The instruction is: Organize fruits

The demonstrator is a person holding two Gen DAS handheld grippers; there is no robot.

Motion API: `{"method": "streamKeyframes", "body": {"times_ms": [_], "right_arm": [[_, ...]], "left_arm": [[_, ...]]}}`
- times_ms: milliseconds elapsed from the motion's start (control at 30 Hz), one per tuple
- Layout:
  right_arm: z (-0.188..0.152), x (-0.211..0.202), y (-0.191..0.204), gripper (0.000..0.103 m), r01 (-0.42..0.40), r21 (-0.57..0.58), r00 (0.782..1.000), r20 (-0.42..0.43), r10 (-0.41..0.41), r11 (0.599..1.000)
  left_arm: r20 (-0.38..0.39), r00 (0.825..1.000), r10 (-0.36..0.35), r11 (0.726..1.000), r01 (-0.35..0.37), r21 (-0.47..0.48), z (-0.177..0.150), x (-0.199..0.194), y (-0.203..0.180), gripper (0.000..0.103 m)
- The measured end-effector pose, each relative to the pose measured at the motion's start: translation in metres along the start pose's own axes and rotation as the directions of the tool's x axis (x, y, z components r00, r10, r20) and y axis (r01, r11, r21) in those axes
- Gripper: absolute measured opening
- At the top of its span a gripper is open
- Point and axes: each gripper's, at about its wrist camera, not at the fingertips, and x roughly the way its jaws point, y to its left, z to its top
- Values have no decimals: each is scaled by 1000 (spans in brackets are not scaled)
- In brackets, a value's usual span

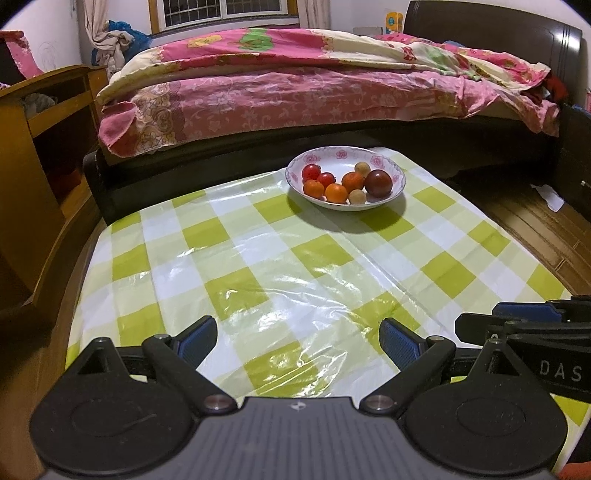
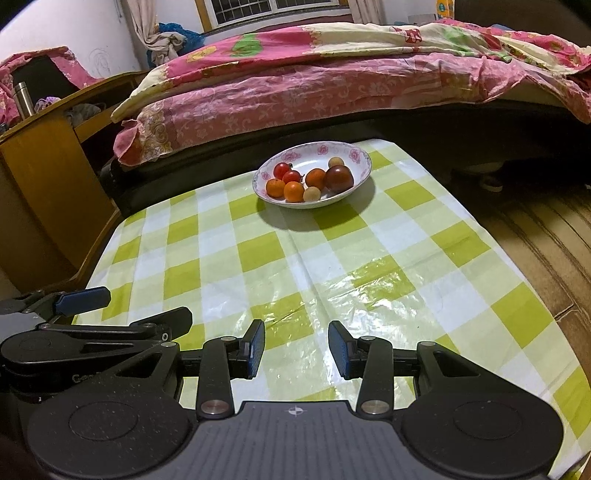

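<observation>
Both grippers, left gripper (image 1: 297, 341) and right gripper (image 2: 296, 349), sit low in frame with jaws open and empty, well apart from the bowl (image 1: 397, 177) upper centre, where the fruits (image 1: 347, 182) already lie gathered, so probably finished.

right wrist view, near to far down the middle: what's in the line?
Right claw, open and empty → checked tablecloth → floral bowl holding fruits → dark bed frame → pink quilt → window.
</observation>
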Motion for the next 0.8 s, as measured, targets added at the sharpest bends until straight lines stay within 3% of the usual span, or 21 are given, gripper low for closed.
{"method": "streamKeyframes", "body": {"times_ms": [800], "right_arm": [[-12, -9, 6, 37, -7, -4, 1000, -10, 7, 1000]], "left_arm": [[1, 1000, 23, 1000, -23, 16, -11, -11, -1, 101]]}}
